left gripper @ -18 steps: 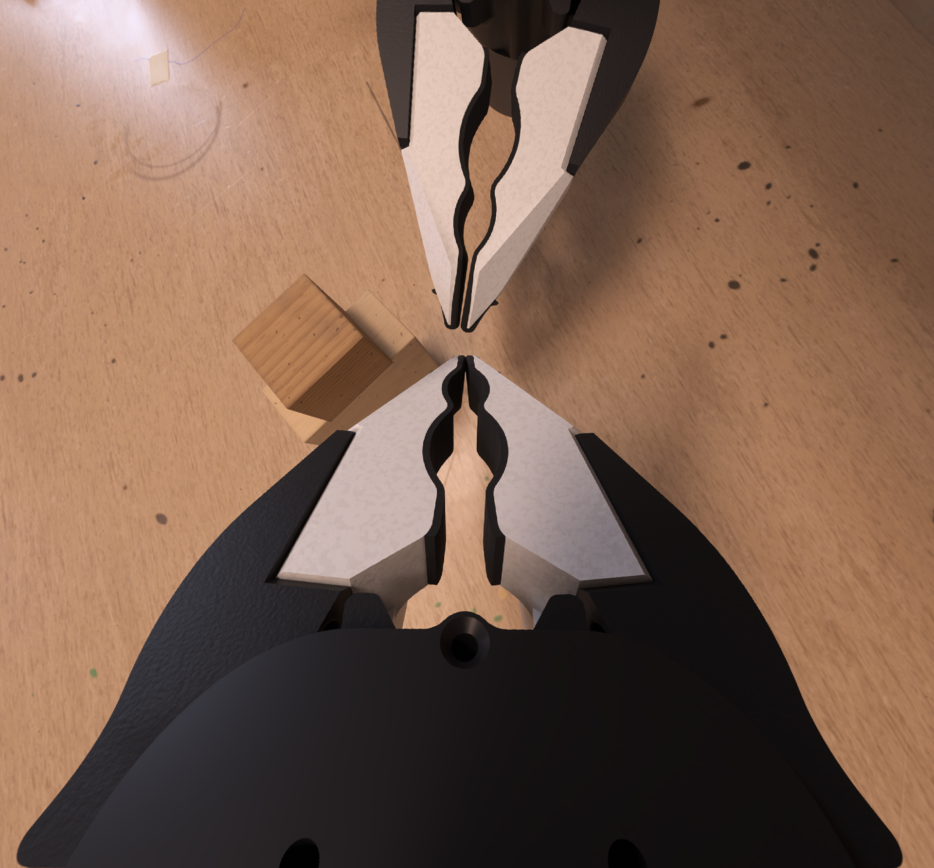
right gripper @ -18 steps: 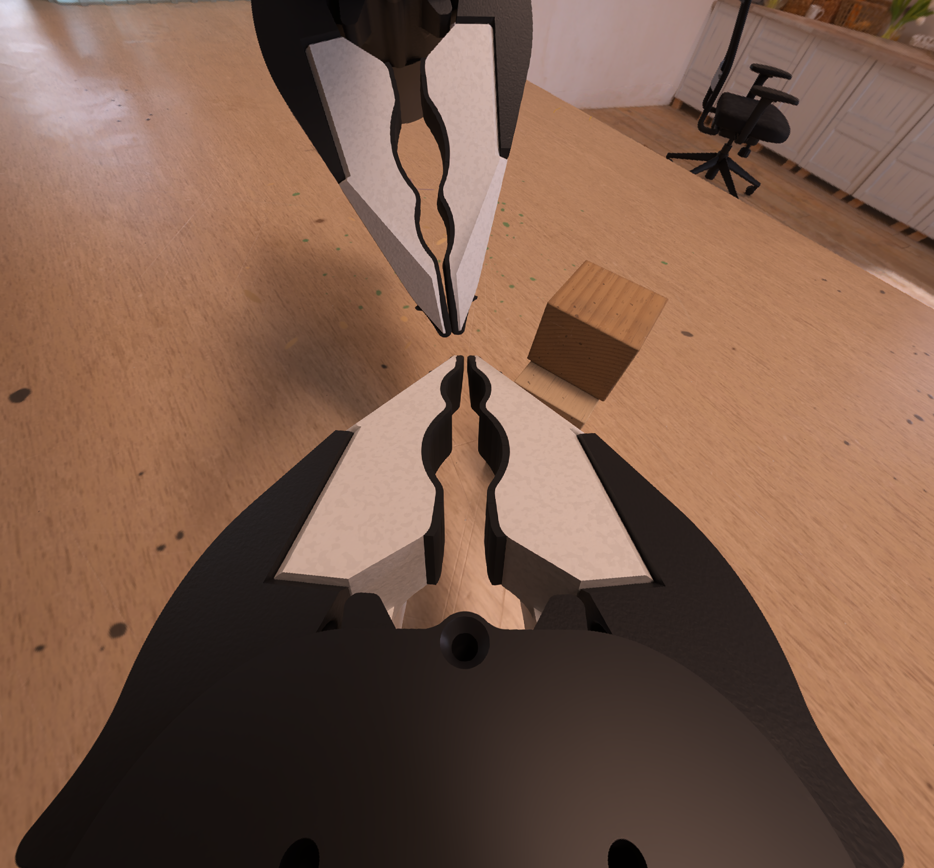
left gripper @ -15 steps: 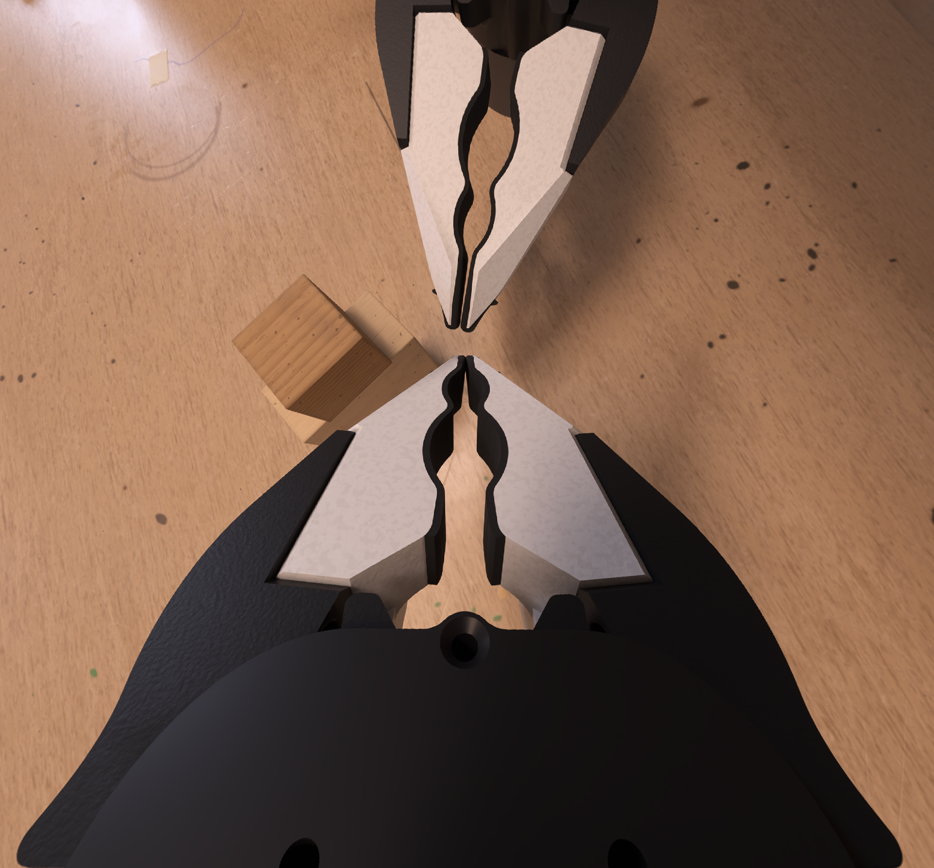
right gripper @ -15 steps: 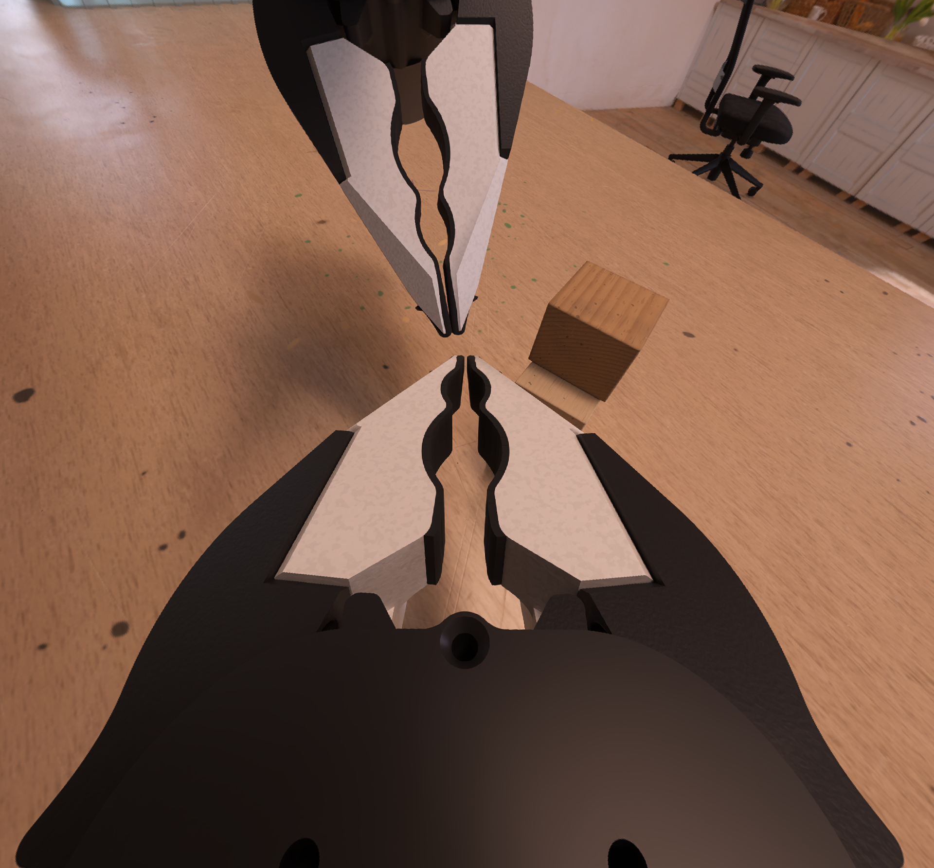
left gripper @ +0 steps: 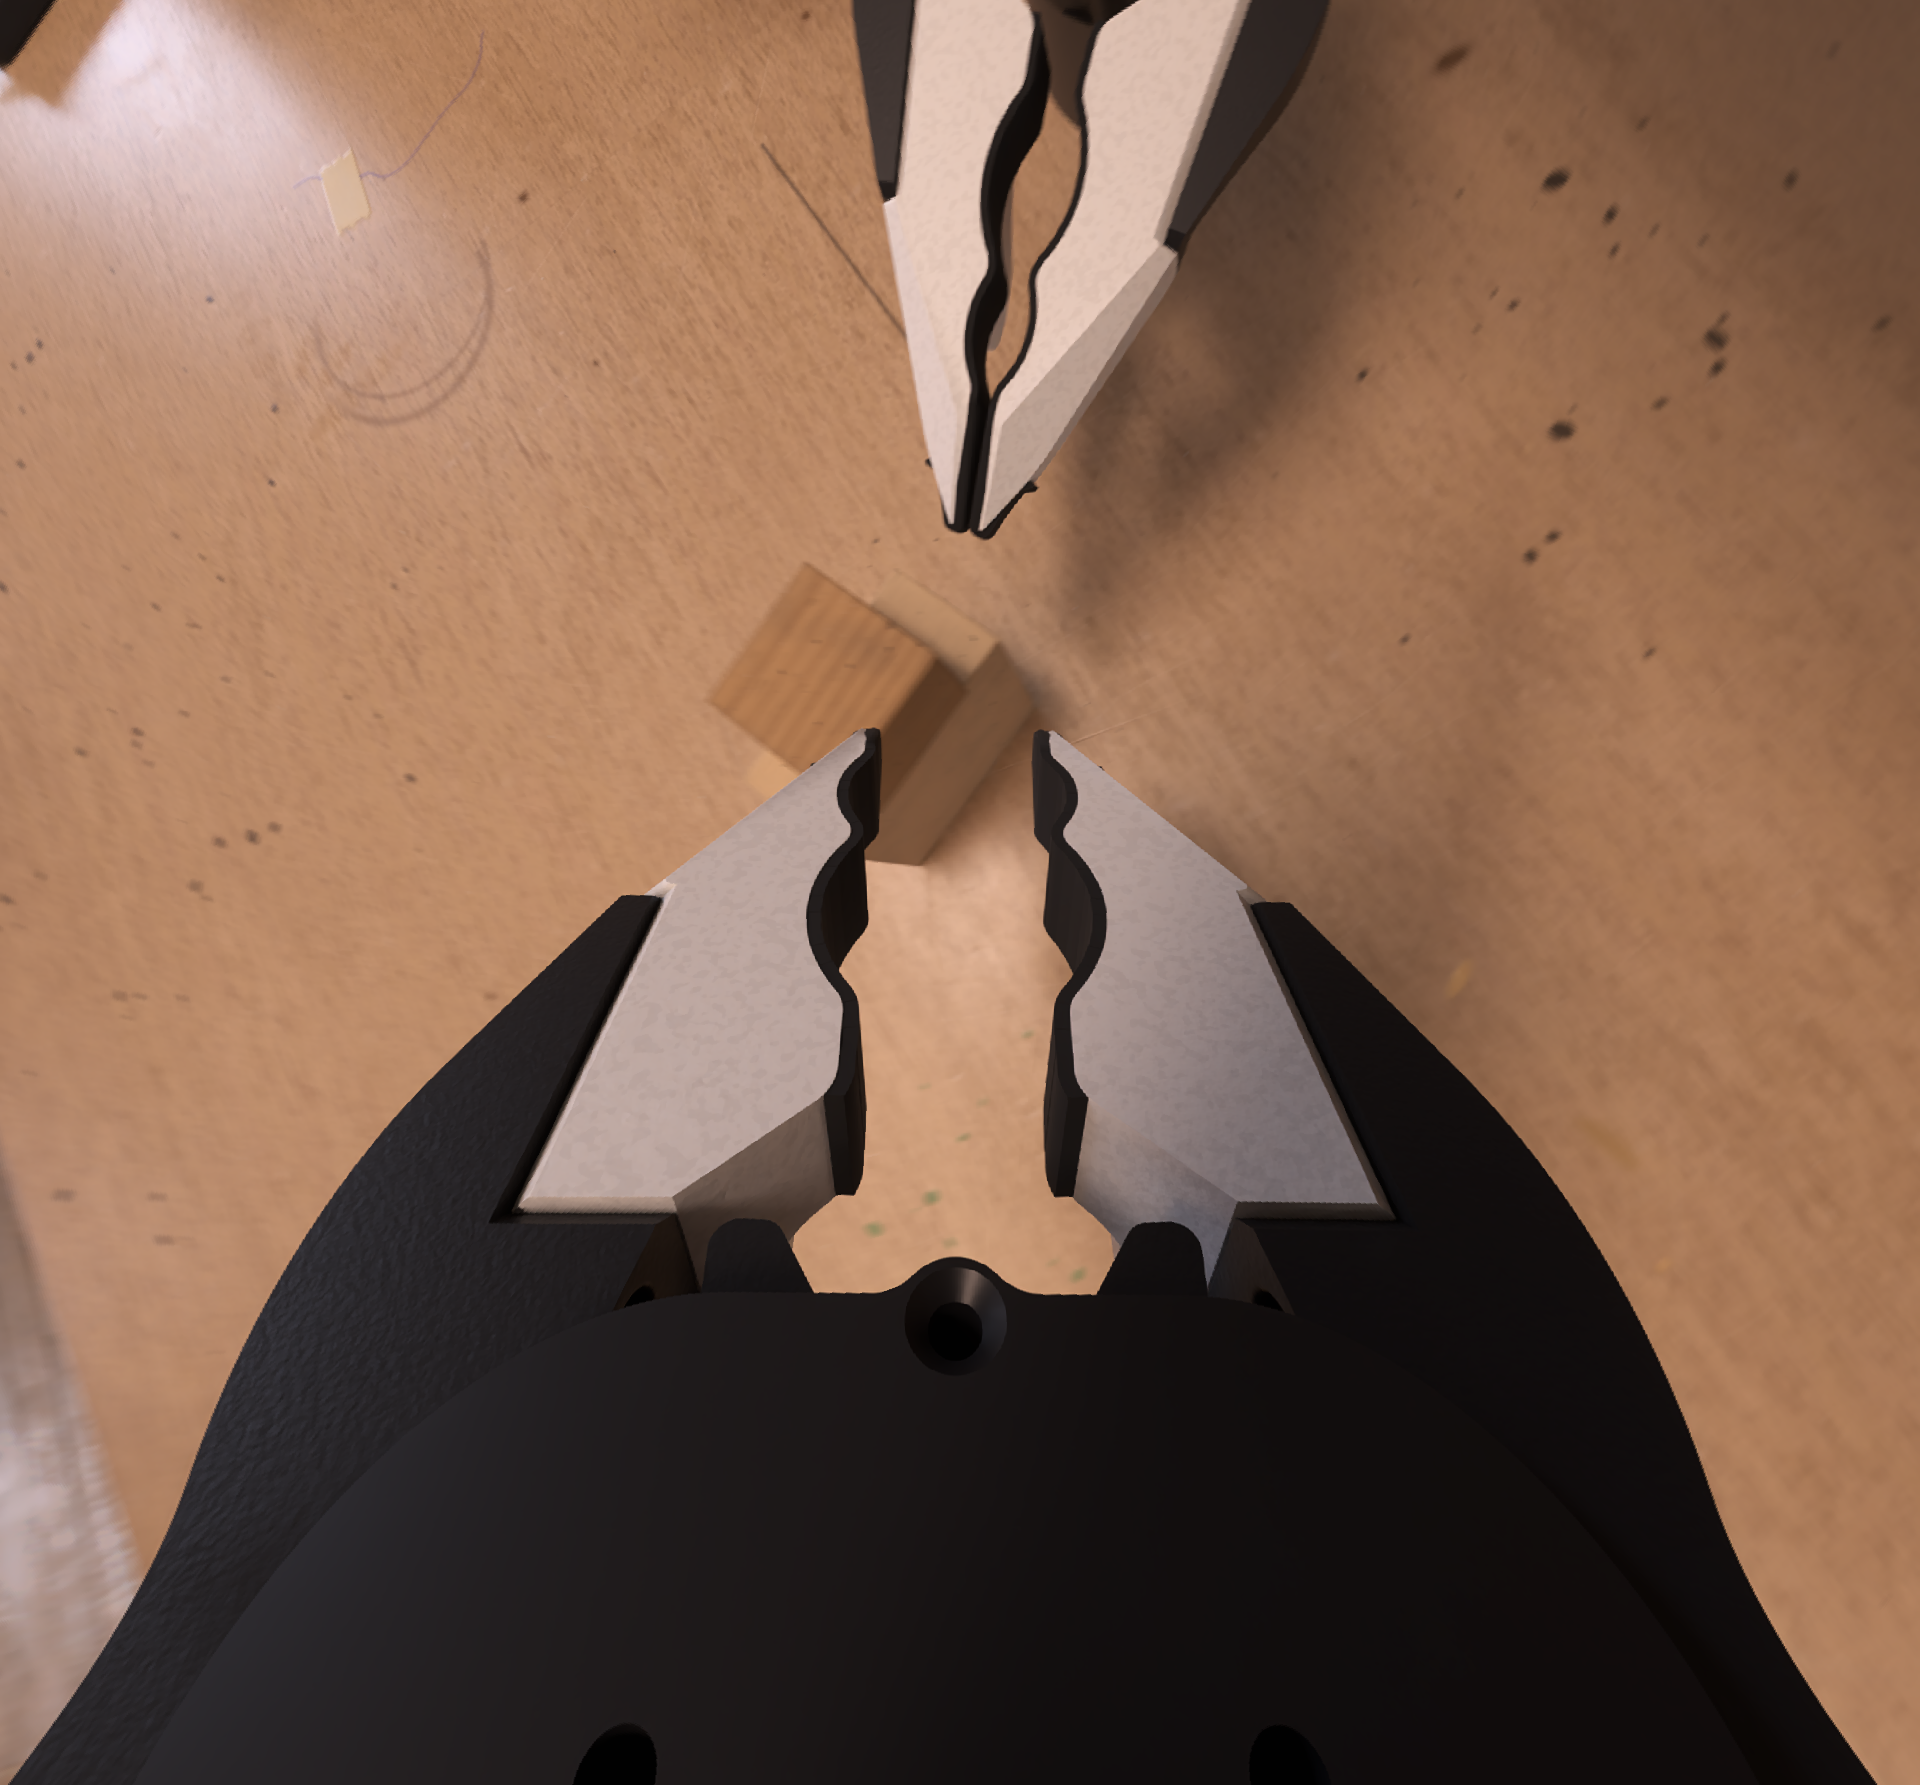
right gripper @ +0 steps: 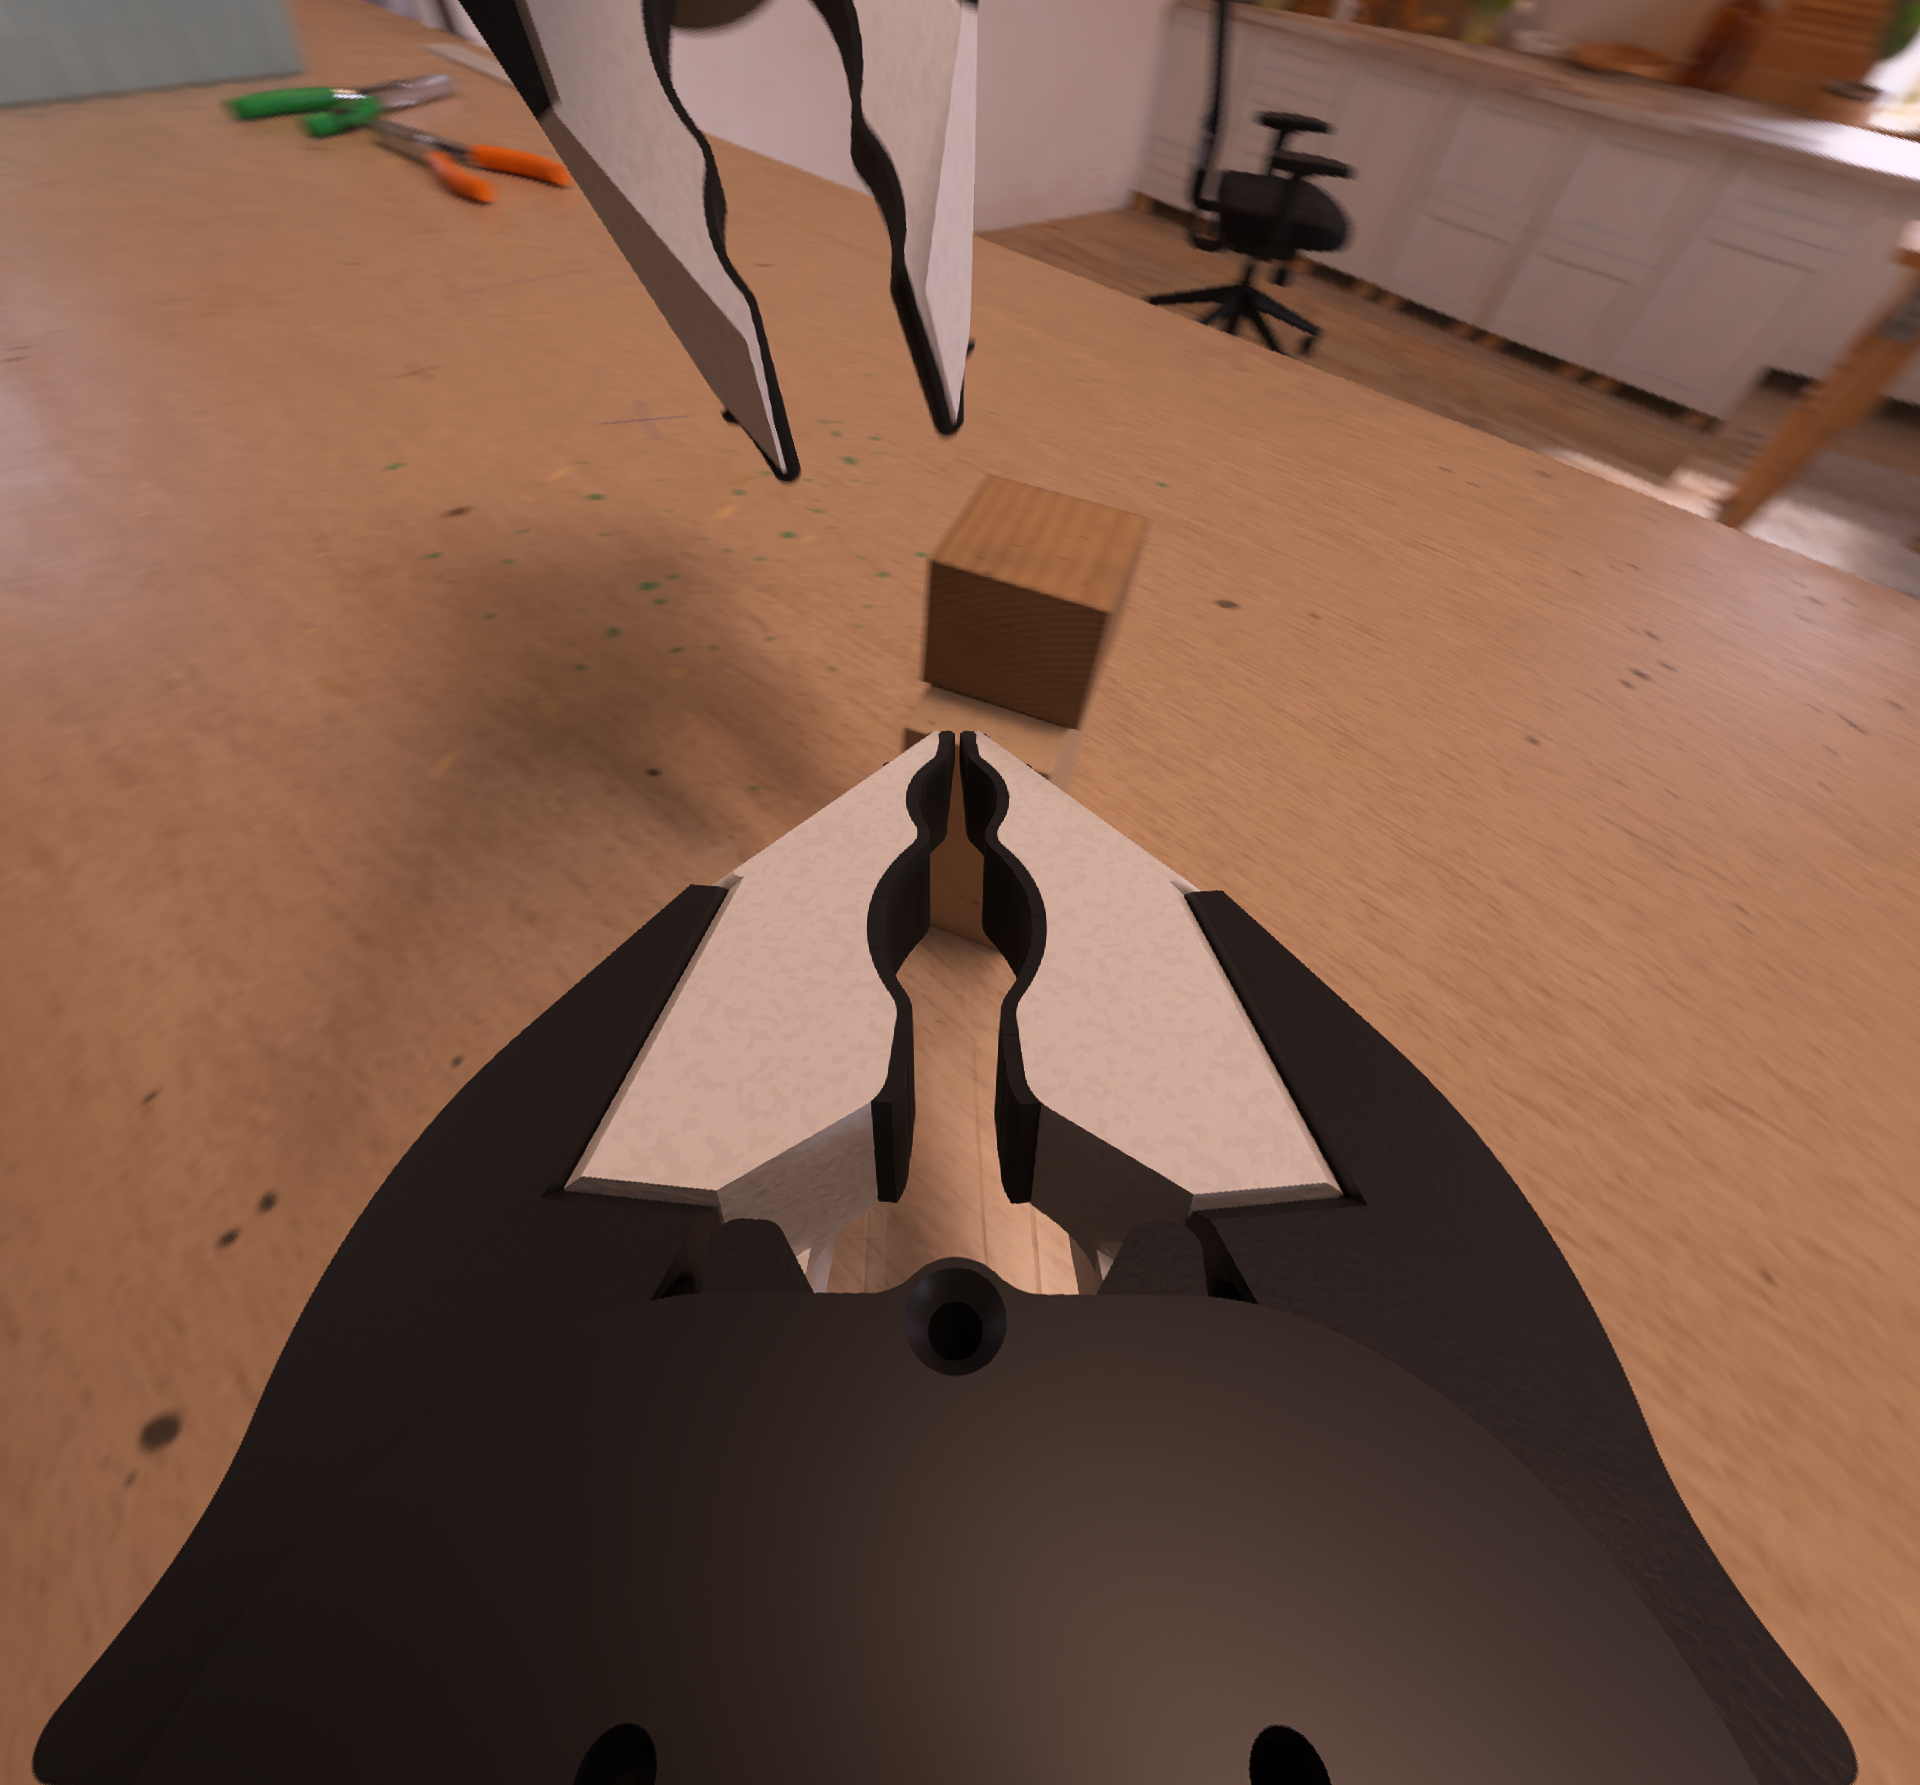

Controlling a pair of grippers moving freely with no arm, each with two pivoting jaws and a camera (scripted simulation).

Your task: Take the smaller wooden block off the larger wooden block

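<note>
The smaller wooden block (left gripper: 821, 665), a darker brown cube, sits on the paler, flat larger wooden block (left gripper: 940, 629) on the wooden table. My left gripper (left gripper: 956, 743) is open and empty. Its left finger (left gripper: 748, 956) overlaps the cube's near corner in the left wrist view. In the right wrist view the left gripper (right gripper: 868, 447) hangs above and just left of the smaller block (right gripper: 1023, 592). My right gripper (right gripper: 956, 738) is shut and empty, low, with its tips in front of the larger block (right gripper: 1049, 753). It also shows in the left wrist view (left gripper: 966, 525), beyond the blocks.
Green-handled pliers (right gripper: 301, 109) and orange-handled pliers (right gripper: 488, 166) lie far back left, near a pale teal box (right gripper: 135, 10). The table edge (right gripper: 1455, 447) runs along the right, with an office chair (right gripper: 1268, 218) and cabinets beyond. A bit of tape (left gripper: 343, 192) lies on the table.
My left gripper has opened and the blocks now sit just ahead of its fingertips. The right gripper has dropped lower and lined up with the blocks, still shut. The blocks have not moved.
</note>
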